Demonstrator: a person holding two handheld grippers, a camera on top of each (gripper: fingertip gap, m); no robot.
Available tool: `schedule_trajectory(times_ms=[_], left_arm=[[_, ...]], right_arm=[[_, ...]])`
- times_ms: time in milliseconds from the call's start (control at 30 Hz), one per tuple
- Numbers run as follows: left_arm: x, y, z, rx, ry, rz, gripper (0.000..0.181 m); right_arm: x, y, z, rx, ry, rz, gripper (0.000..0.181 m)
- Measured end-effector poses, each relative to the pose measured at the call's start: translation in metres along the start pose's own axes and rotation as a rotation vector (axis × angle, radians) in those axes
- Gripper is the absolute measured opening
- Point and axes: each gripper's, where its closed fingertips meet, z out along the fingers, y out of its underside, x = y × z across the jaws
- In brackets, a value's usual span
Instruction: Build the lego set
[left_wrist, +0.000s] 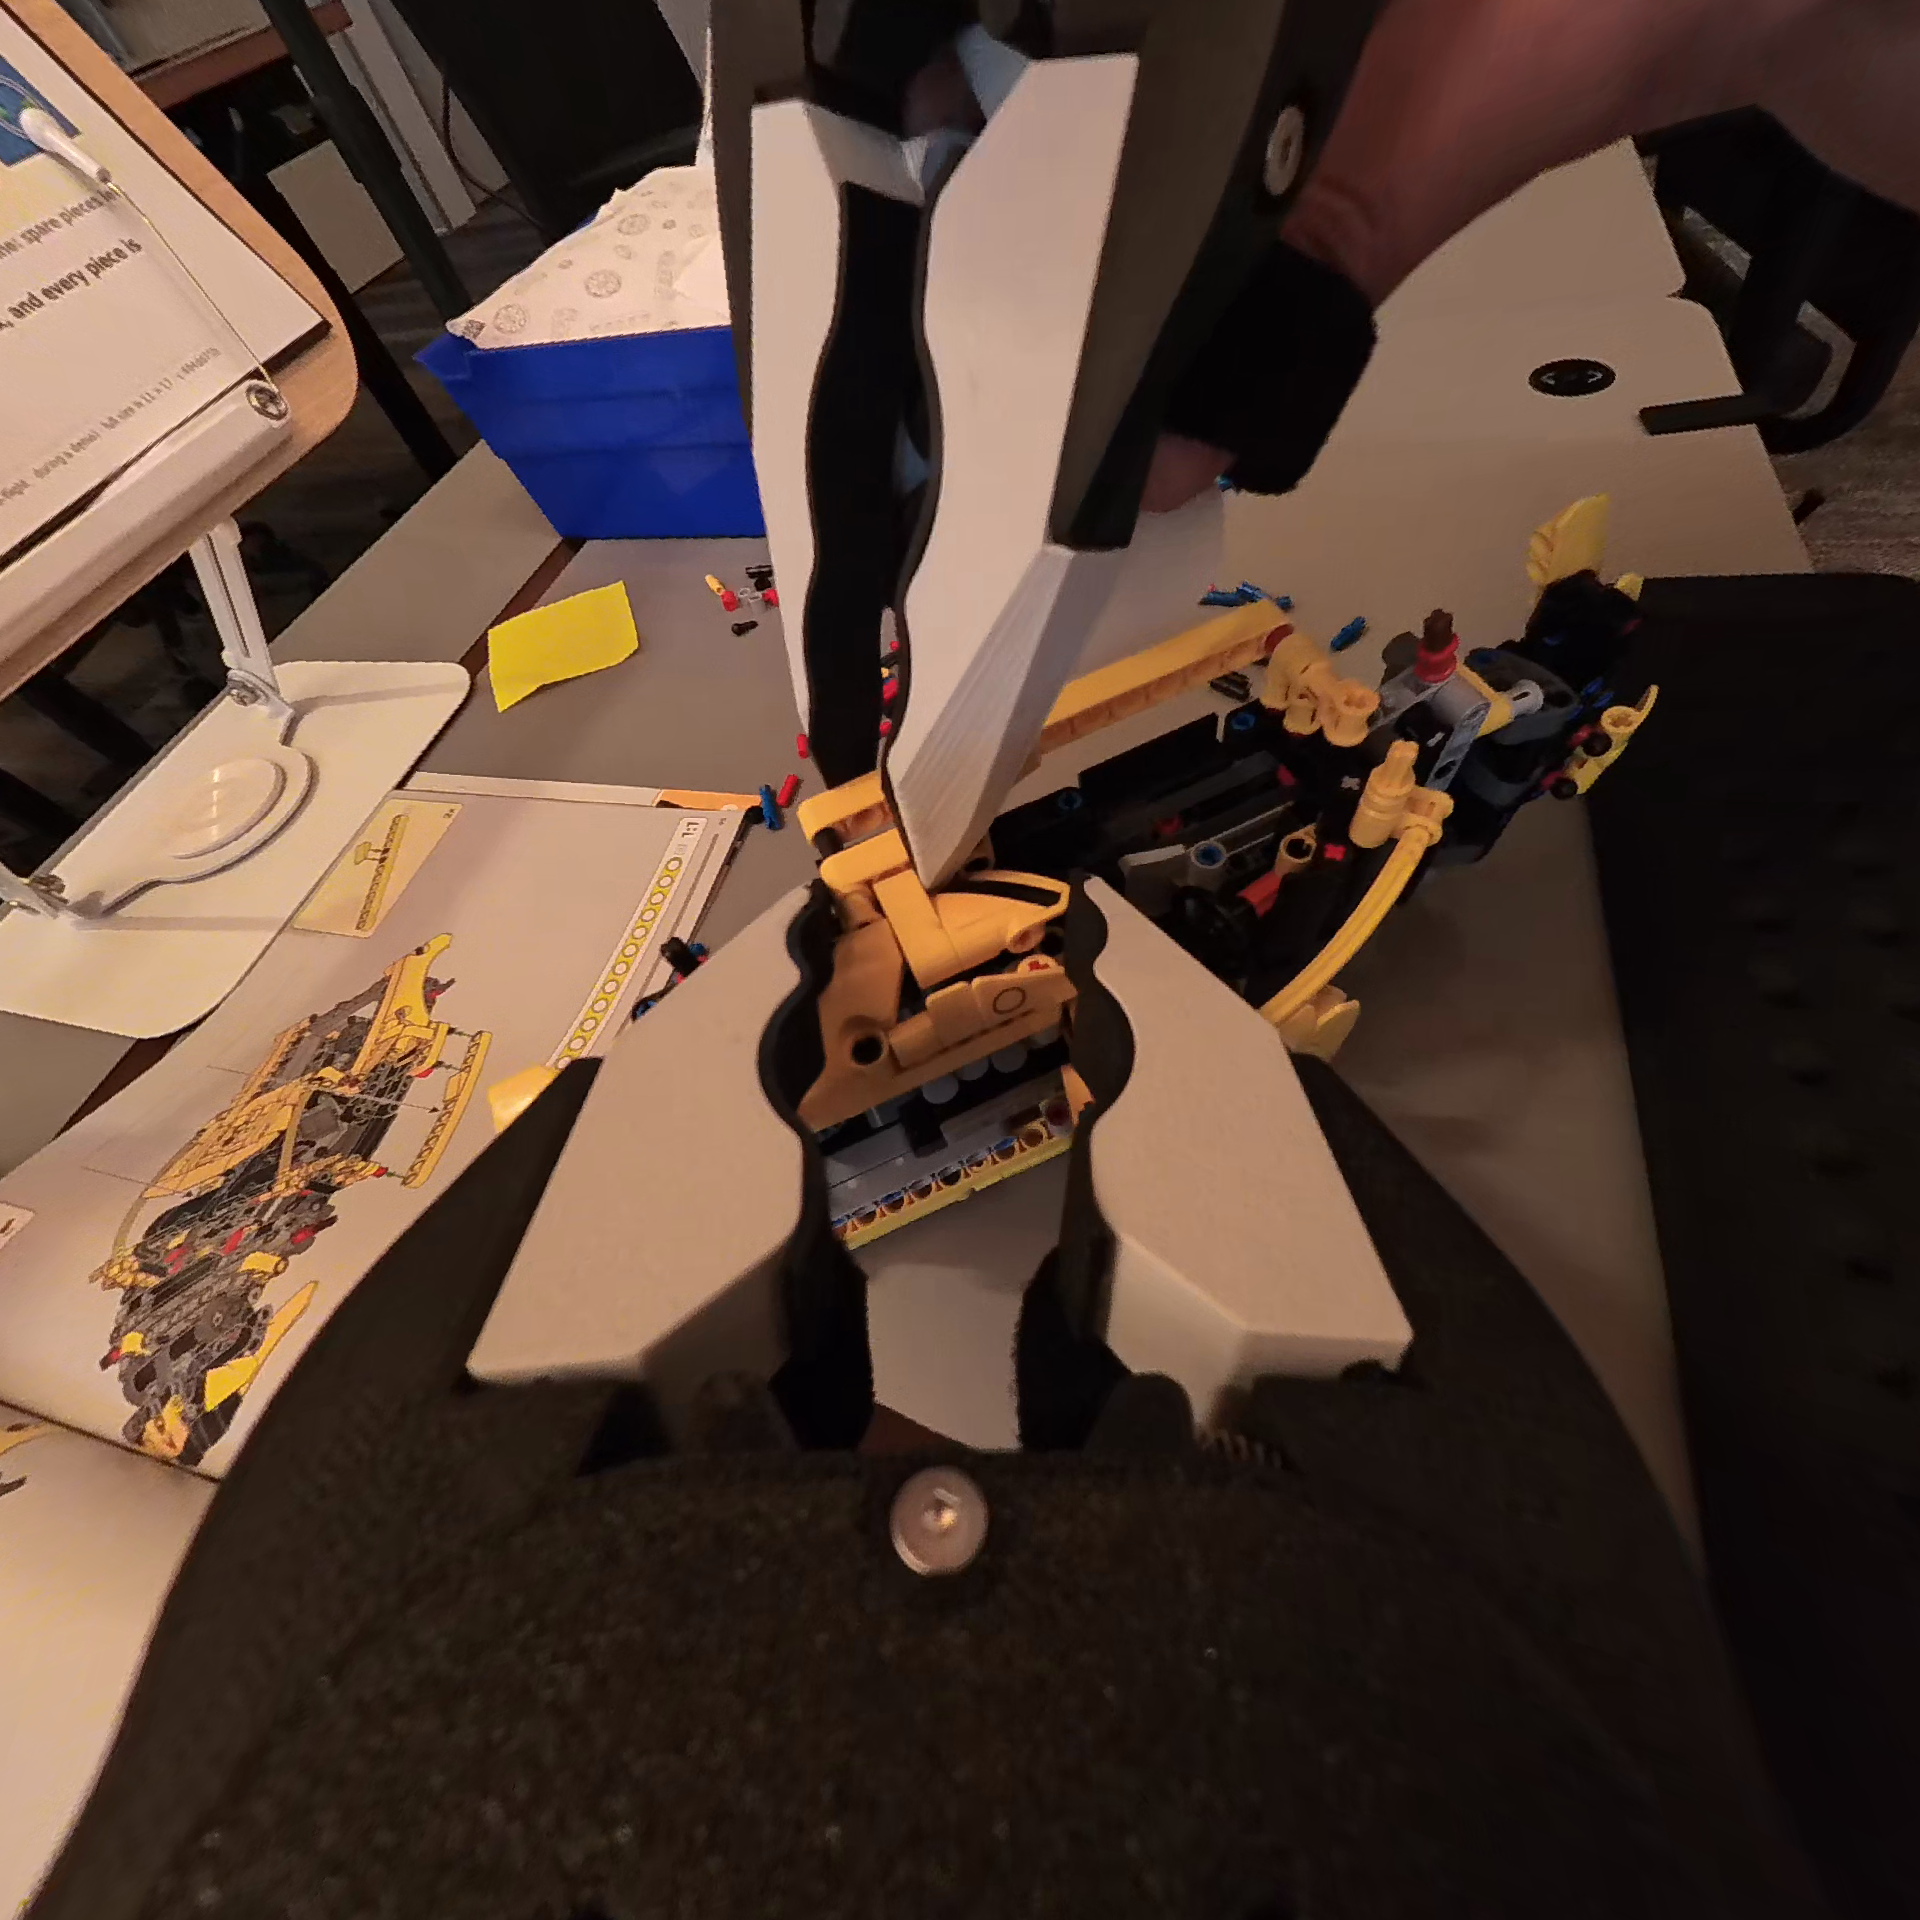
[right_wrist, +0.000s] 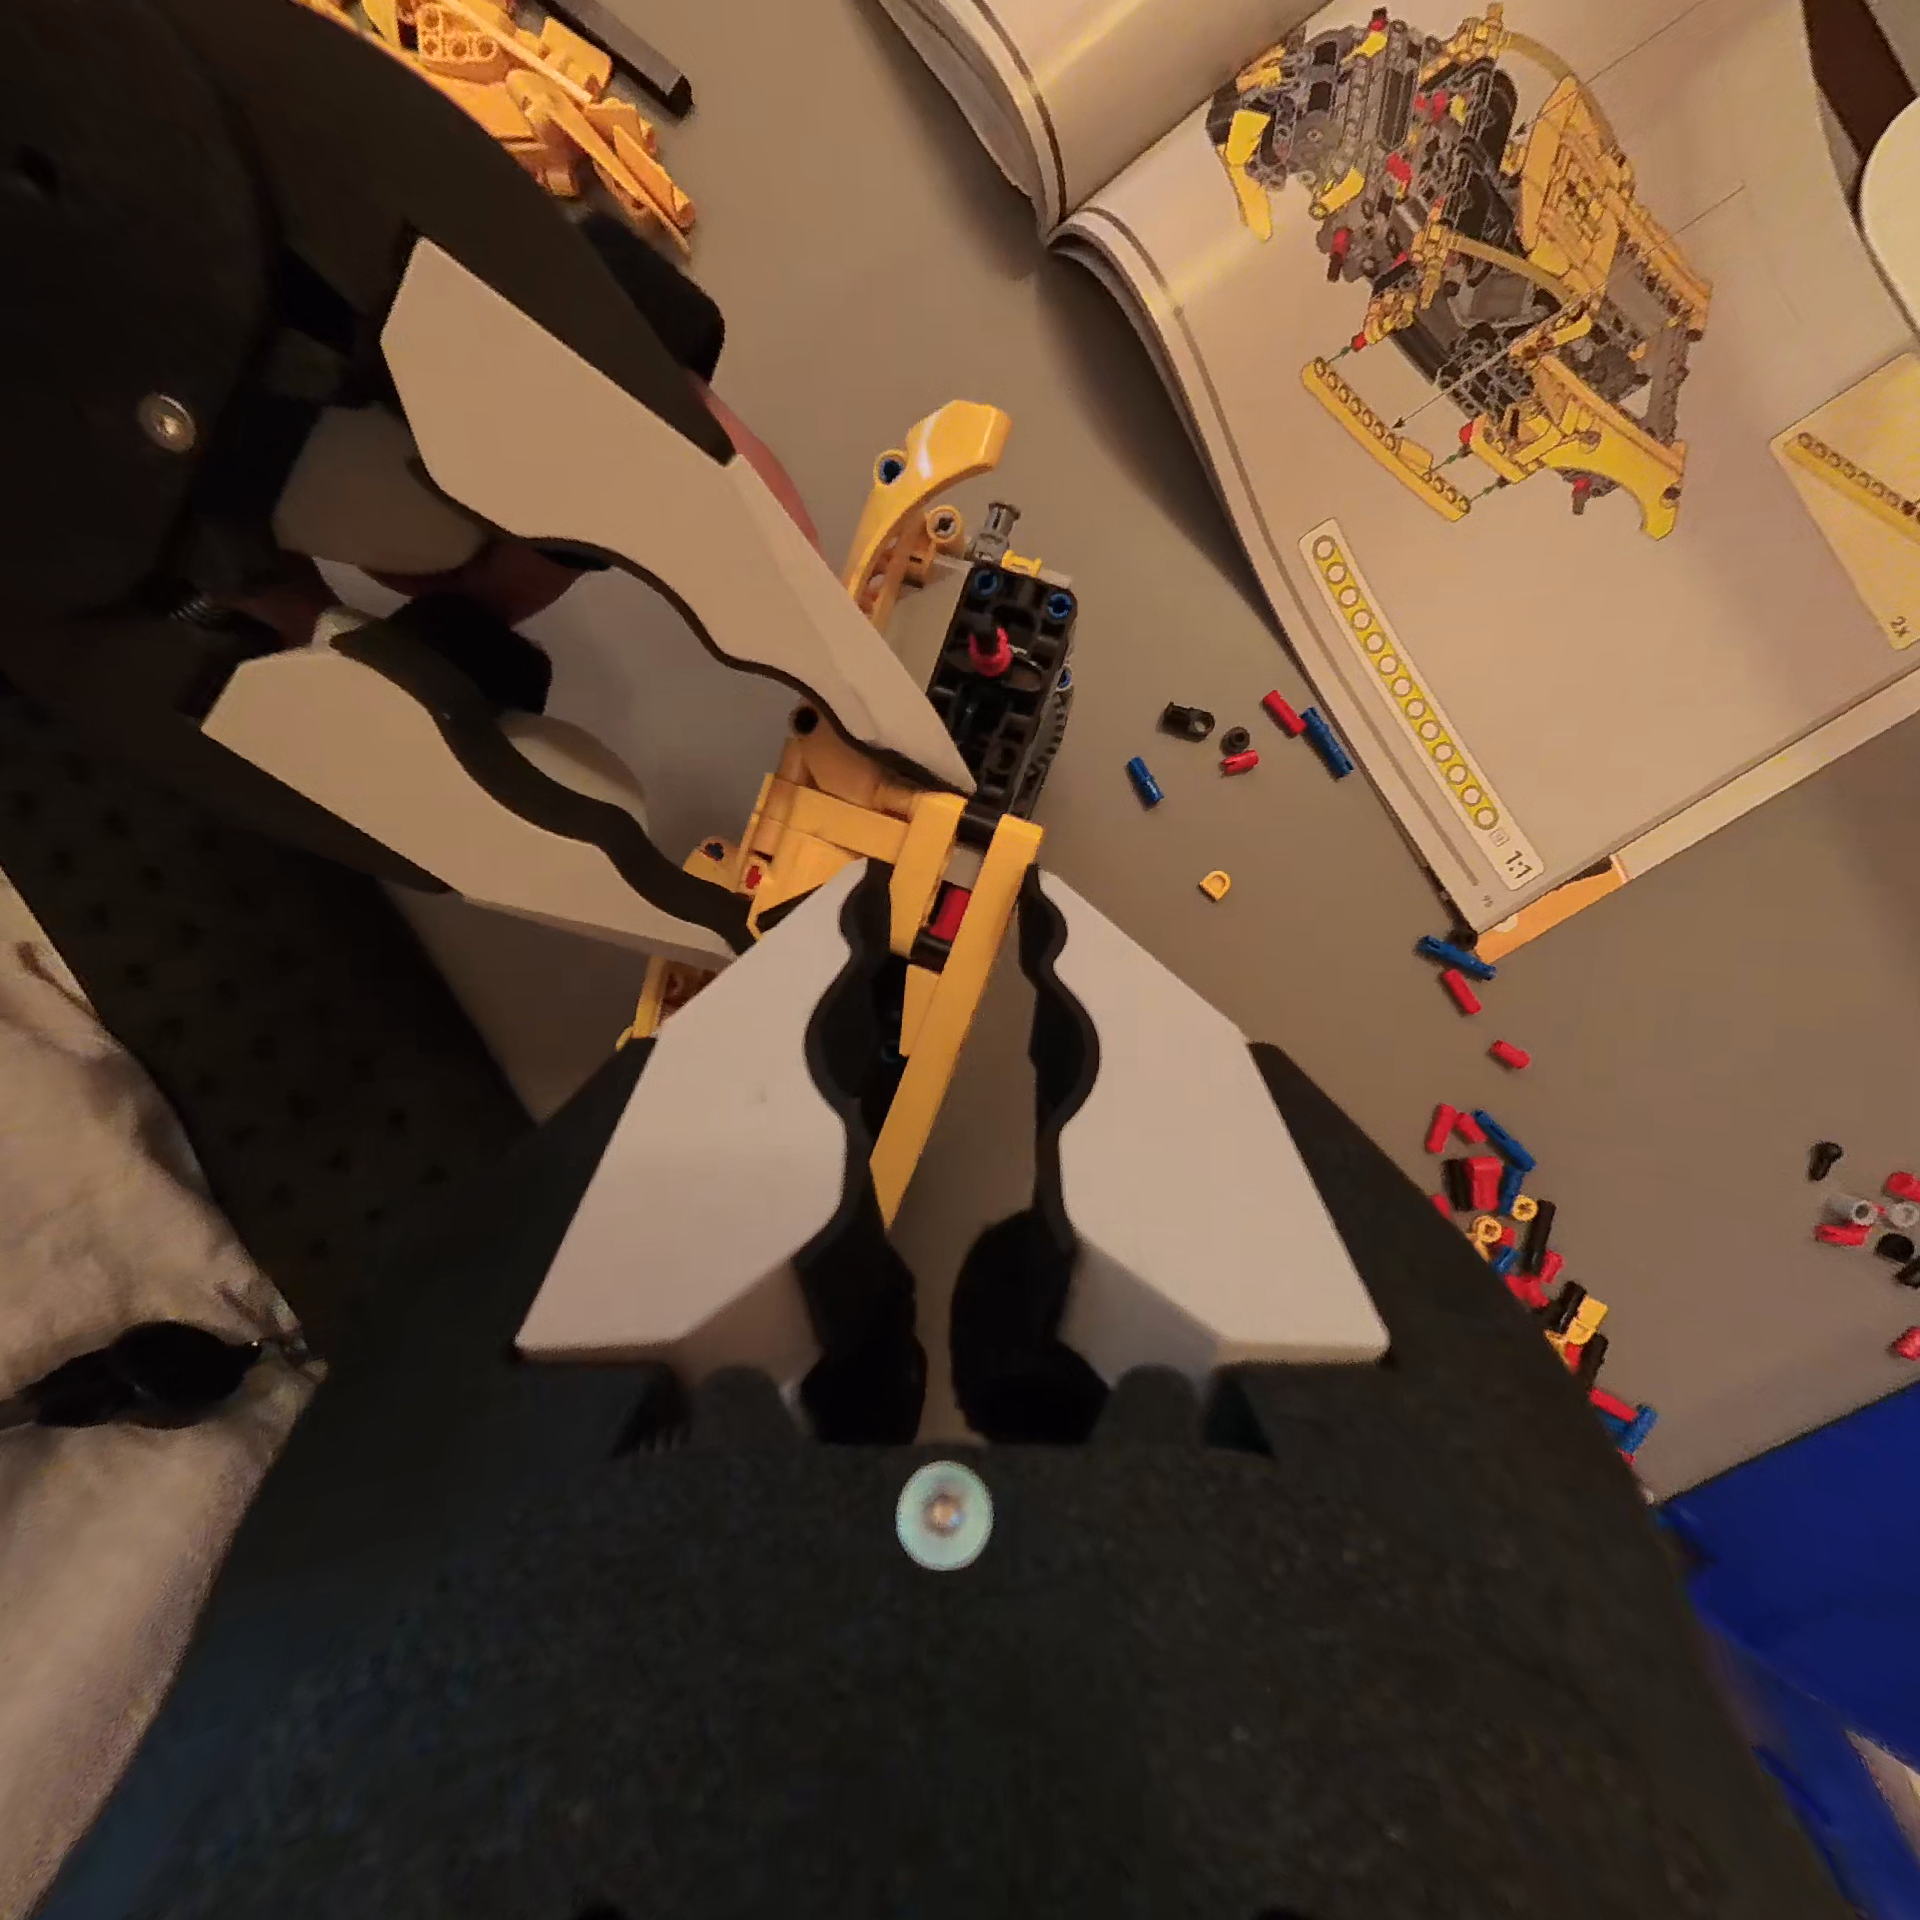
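A yellow and black lego vehicle model (left_wrist: 1340, 769) lies on the grey table. My left gripper (left_wrist: 940, 914) is shut on the model's near yellow end (left_wrist: 935, 1018), one finger on each side. My right gripper (left_wrist: 894, 821) comes down from above with its tips at the same end. In the right wrist view, my right gripper (right_wrist: 951, 883) is shut on a long yellow beam (right_wrist: 935, 1049) that lies between its fingers and meets the model (right_wrist: 1003, 644). The left gripper (right_wrist: 847, 857) reaches in from the left there, its jaws around the model.
An open instruction booklet (left_wrist: 312, 1091) lies left of the model and shows in the right wrist view (right_wrist: 1507, 364). Nearby are a blue bin (left_wrist: 613, 416), a yellow paper slip (left_wrist: 561, 644), a white stand base (left_wrist: 208, 810), loose red, blue and black pins (right_wrist: 1496, 1195) and a yellow parts pile (right_wrist: 561, 114). Less than 4 cm separates the two grippers' tips.
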Motion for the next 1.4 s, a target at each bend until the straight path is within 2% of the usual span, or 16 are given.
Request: schedule_trajectory(times_ms=[100,267,433,500,633,700,767,867,967,1033,1100,1233,1367,1400], left_arm=[[0.000,0.000,0.001,-0.003,-0.003,0.002,0.044],[-0.001,0.000,0.003,-0.020,-0.020,0.014,0.044],[0.000,0.000,0.002,-0.019,-0.019,0.016,0.044],[0.000,0.000,0.001,-0.004,-0.012,0.018,0.044],[0.002,0.000,-0.002,0.022,0.009,0.016,0.044],[0.002,-0.001,-0.002,0.024,0.015,0.015,0.044],[0.002,0.000,-0.002,0.025,0.014,0.022,0.044],[0.002,-0.001,-0.002,0.028,0.012,0.030,0.044],[0.002,-0.001,-0.003,0.038,0.019,0.035,0.044],[0.002,-0.001,-0.002,0.035,0.015,0.033,0.044],[0.002,-0.001,-0.002,0.034,0.013,0.037,0.044],[0.003,-0.001,-0.002,0.036,0.016,0.039,0.044],[0.004,-0.001,-0.001,0.038,0.018,0.037,0.044],[0.004,-0.001,-0.001,0.039,0.022,0.039,0.044]], right_arm=[[0.000,0.000,0.000,0.015,-0.013,-0.020,0.023],[0.002,-0.001,-0.001,0.009,0.101,-0.164,0.021],[0.001,0.000,0.000,0.078,0.008,-0.093,0.022],[-0.001,0.000,0.001,0.115,-0.101,0.045,0.023],[-0.004,-0.002,0.001,0.247,-0.245,0.093,0.028],[-0.011,0.001,-0.002,0.267,-0.415,0.130,0.042],[-0.006,0.000,-0.009,0.299,-0.562,0.238,0.047],[0.003,-0.005,-0.017,0.375,-0.737,0.388,0.037],[-0.001,0.003,-0.010,0.274,-0.907,0.524,0.027],[-0.002,-0.004,-0.013,0.295,-1.013,0.601,0.020],[-0.001,-0.002,-0.008,0.264,-1.015,0.620,0.007],[-0.002,-0.002,-0.007,0.225,-1.026,0.635,0.005],[-0.002,0.000,-0.008,0.228,-0.918,0.482,0.005],[-0.003,0.001,-0.008,0.214,-0.931,0.479,0.005]])
